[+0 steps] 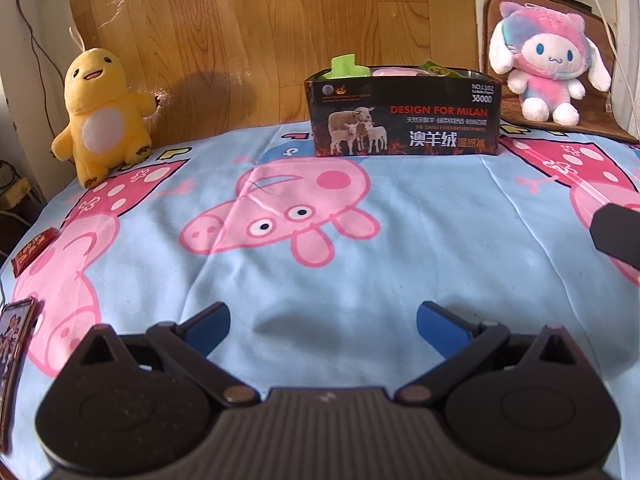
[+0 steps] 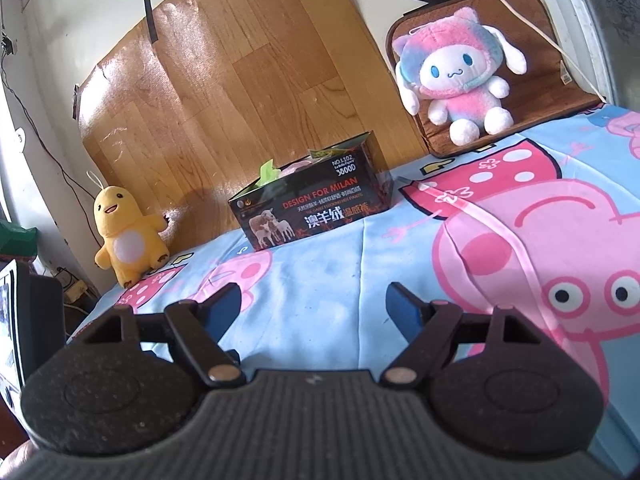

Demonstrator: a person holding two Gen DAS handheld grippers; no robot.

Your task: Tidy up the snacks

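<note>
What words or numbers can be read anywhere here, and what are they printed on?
All on the front of the dark box:
"DESIGN FOR MILAN"
"澳羊绒"
"NO.L102"
"3800D"
The smaller lines under these are too blurred to read.
The red packet at the left edge of the bedsheet has print, also unreadable.

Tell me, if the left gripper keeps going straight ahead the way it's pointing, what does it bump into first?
Probably the black box with the sheep picture. The left gripper is open and holds nothing, and only bare blue pig bedsheet lies between its fingers and the box. It looks angled slightly down, so it might brush the sheet first.
</note>
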